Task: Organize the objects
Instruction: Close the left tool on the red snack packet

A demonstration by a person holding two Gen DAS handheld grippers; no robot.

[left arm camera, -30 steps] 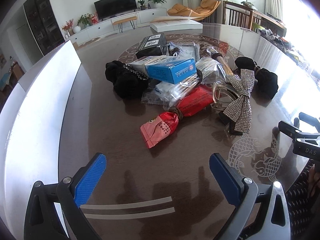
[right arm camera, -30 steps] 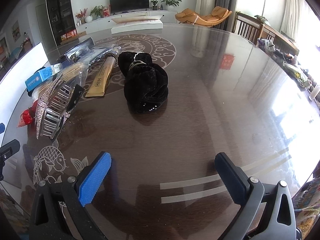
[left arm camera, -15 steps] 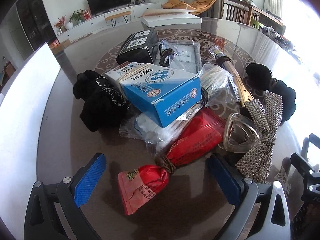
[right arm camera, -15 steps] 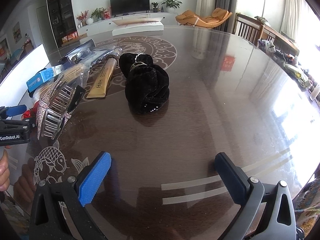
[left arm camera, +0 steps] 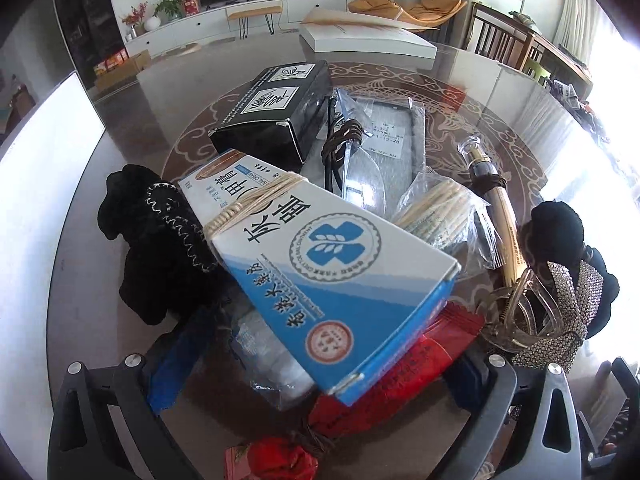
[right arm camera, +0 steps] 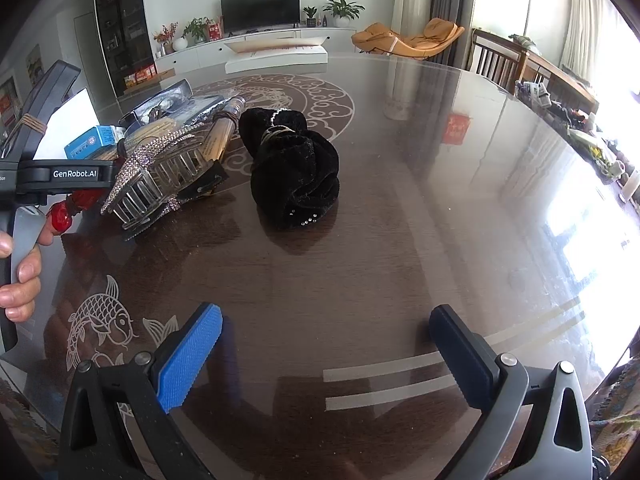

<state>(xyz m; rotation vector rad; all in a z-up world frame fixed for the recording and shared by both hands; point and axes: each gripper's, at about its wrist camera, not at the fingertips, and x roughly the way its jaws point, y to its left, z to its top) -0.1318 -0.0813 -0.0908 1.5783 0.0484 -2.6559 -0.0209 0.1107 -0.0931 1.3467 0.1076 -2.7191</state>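
A pile lies on the dark glass table (right arm camera: 400,200). In the left wrist view a blue-and-white carton (left arm camera: 320,276) tied with string lies on top, over a red packet (left arm camera: 404,376) and a clear bag (left arm camera: 272,364). My left gripper (left arm camera: 320,372) is open, its fingers either side of the carton's near end. A black scrunchie (left arm camera: 160,240) lies at the left, a rhinestone bow clip (left arm camera: 560,320) at the right. My right gripper (right arm camera: 324,356) is open and empty above bare table, short of another black scrunchie (right arm camera: 292,172).
A black box (left arm camera: 272,120), clear packets (left arm camera: 384,152), a bag of sticks (left arm camera: 436,212) and a tube (left arm camera: 500,208) lie behind the carton. A white board (left arm camera: 36,208) stands along the left edge. A white box (left arm camera: 368,40) sits at the far side.
My left gripper has moved forward into the pile, and its fingers now straddle the blue carton. My right gripper has stayed nearly still.
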